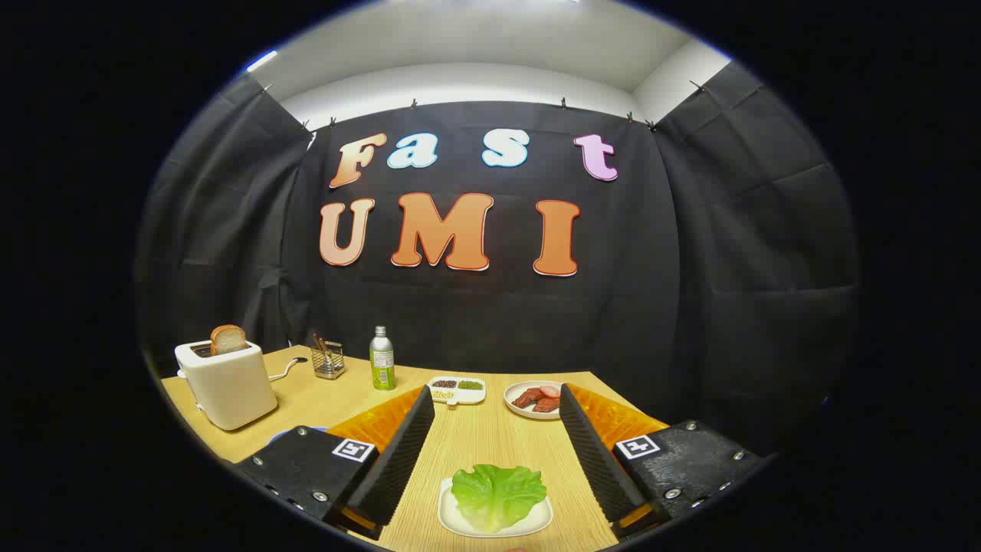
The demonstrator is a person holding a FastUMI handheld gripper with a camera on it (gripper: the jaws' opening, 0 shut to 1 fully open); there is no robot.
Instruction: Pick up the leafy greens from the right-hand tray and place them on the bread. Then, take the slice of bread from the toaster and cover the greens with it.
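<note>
A green lettuce leaf (497,494) lies on a small white tray (458,523) on the wooden table, low between my two fingers. My gripper (497,429) is open, its fingers spread wide to either side of the tray and touching nothing. A white toaster (228,383) stands far off to the left on the table, with a slice of bread (228,338) sticking up out of its slot. A bluish rim (295,433) peeks out behind my left finger; what it holds is hidden.
Beyond the fingers sit a white dish (457,389) with two dark fillings, a plate of red meat pieces (534,399), a green bottle (382,359) and a wire cup of utensils (327,359). The toaster's cord (285,369) trails right.
</note>
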